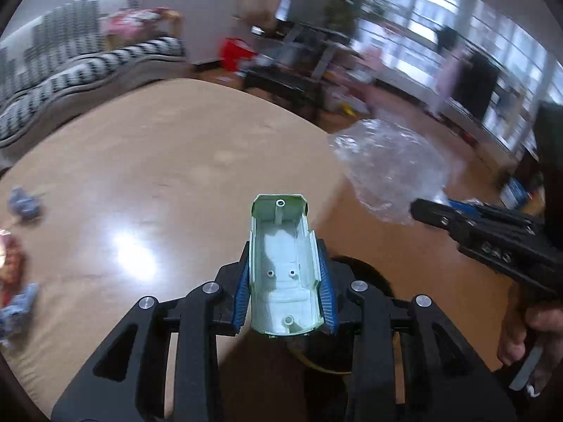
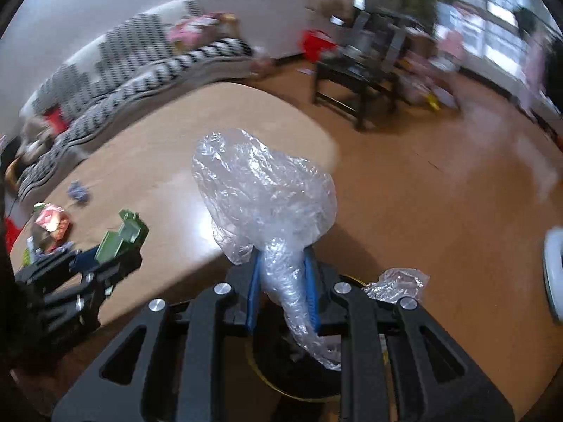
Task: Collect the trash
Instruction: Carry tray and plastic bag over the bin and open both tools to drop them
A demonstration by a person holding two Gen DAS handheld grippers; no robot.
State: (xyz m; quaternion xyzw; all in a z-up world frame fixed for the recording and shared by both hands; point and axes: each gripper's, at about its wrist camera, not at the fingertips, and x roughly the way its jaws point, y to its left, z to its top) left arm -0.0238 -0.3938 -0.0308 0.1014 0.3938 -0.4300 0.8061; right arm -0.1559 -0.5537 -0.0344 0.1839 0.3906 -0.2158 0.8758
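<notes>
Holding two pieces of trash clear of the desk (image 1: 147, 161), apparently for carrying to a bin. Left gripper (image 1: 281, 281): jaws narrowly parted, clamped on a pale green plastic shell (image 1: 281, 263), centre frame. Right gripper (image 2: 283, 281): jaws pinching the neck of a crumpled clear plastic bag (image 2: 260, 190). Remaining scraps (image 2: 52, 225): desk, left edge.

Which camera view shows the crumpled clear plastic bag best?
The right wrist view: the crumpled clear plastic bag fills the centre, sharp, pinched in the right gripper. The left wrist view shows the bag only blurred, off to the right.
</notes>
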